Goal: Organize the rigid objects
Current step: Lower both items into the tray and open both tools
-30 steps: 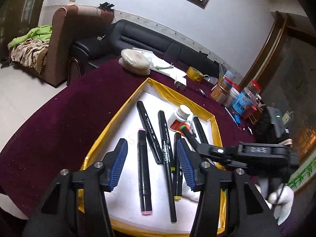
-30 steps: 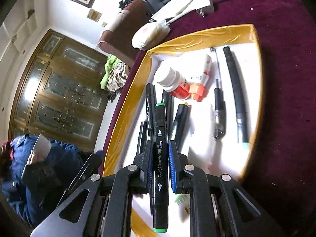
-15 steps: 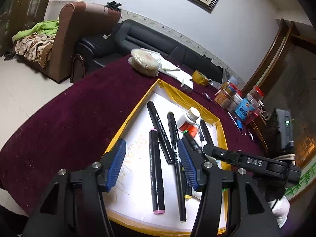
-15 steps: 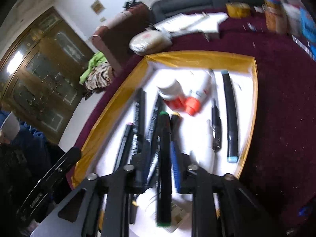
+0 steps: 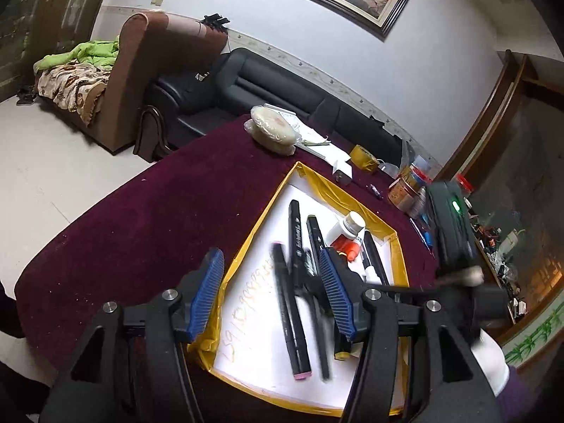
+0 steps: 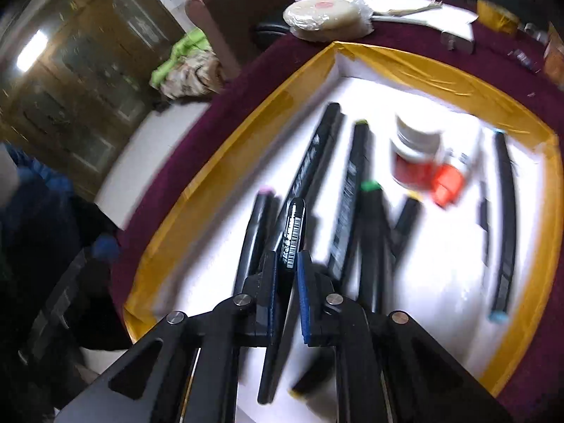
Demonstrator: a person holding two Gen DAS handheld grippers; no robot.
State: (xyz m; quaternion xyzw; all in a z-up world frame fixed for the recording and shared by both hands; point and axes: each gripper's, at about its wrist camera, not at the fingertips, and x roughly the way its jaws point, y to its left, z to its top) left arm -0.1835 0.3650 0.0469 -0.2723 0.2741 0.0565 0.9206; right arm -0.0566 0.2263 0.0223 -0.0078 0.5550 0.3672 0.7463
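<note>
A white tray with a yellow taped rim [image 5: 246, 246] [image 6: 218, 162] lies on the maroon table. It holds several black markers. My right gripper [image 6: 286, 257] points steeply down into the tray, and its pads press on a thin black pen with a barcode label [image 6: 292, 229]. A green-capped marker [image 6: 370, 232] and a pink-capped marker [image 6: 257, 225] [image 5: 289, 317] lie loose beside it. My left gripper [image 5: 269, 253] hovers open over the tray's near left rim with nothing between its fingers. A white bottle with a red label [image 5: 347, 227] [image 6: 416, 148] lies at the tray's far side.
An orange-capped tube [image 6: 449, 183] and a blue-tipped marker [image 6: 504, 229] lie at the tray's right. Beyond the tray are a wrapped round stack [image 5: 271, 128], a tape roll [image 5: 363, 157] and jars [image 5: 405, 190]. A person in blue [image 6: 35, 211] is at the table's left edge.
My right gripper let go of the green-capped marker, which now lies in the tray. It swung left, rolled and shut on the thin black pen. My left gripper drifted and widened a little.
</note>
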